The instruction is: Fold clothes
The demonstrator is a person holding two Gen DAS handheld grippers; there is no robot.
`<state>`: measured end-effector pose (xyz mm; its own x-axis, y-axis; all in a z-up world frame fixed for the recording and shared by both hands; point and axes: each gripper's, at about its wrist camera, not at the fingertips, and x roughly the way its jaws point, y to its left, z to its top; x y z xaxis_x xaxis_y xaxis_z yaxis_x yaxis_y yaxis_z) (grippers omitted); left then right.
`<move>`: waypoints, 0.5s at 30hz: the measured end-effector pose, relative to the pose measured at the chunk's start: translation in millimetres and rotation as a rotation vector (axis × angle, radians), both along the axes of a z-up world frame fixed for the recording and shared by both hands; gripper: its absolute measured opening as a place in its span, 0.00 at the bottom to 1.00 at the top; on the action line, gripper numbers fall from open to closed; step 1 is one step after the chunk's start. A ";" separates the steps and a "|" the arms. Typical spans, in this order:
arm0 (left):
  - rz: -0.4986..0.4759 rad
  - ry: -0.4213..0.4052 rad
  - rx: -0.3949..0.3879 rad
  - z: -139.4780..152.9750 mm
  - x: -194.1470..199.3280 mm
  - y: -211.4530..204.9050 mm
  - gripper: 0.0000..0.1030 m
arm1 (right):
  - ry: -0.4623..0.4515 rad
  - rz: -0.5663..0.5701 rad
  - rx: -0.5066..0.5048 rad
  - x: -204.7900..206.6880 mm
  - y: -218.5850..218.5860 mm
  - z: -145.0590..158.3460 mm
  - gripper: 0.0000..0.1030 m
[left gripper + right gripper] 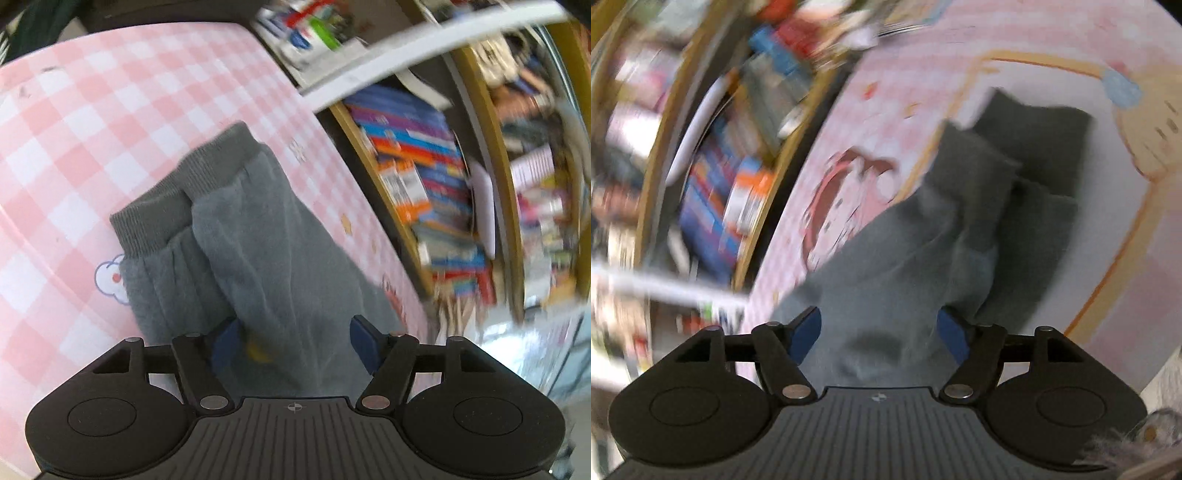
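A pair of grey sweatpants lies folded lengthwise on the pink checked tablecloth, its two ribbed cuffs stacked at the far end. My left gripper is open, its blue pads standing apart on either side of the near cloth without pressing it. In the blurred right wrist view the same sweatpants run away from me toward the darker cuffs. My right gripper is also open, with grey fabric lying loose between its fingers.
The tablecloth carries cartoon prints. A wooden bookshelf packed with colourful books stands just past the table edge, and the bookshelf fills the left of the right wrist view. A white bar crosses in front of it.
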<state>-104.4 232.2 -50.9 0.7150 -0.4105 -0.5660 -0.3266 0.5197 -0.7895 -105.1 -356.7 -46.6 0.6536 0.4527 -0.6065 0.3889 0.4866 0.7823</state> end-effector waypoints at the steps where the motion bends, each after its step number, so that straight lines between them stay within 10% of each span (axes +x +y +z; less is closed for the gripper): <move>1: 0.026 0.010 -0.020 -2.3 2.0 1.4 0.65 | 0.028 -0.053 0.038 0.9 -4.7 -4.7 0.63; 8: 0.058 0.053 -0.003 -15.8 12.8 -2.0 0.65 | 0.170 -0.129 -0.037 24.8 -9.5 0.3 0.03; 13: 0.076 0.060 0.012 -19.4 14.2 0.9 0.65 | -0.401 -0.043 -0.316 17.7 -0.2 105.1 0.01; 15: 0.081 0.067 0.017 -20.9 14.5 2.3 0.65 | -0.440 -0.065 -0.332 13.9 -10.7 118.3 0.01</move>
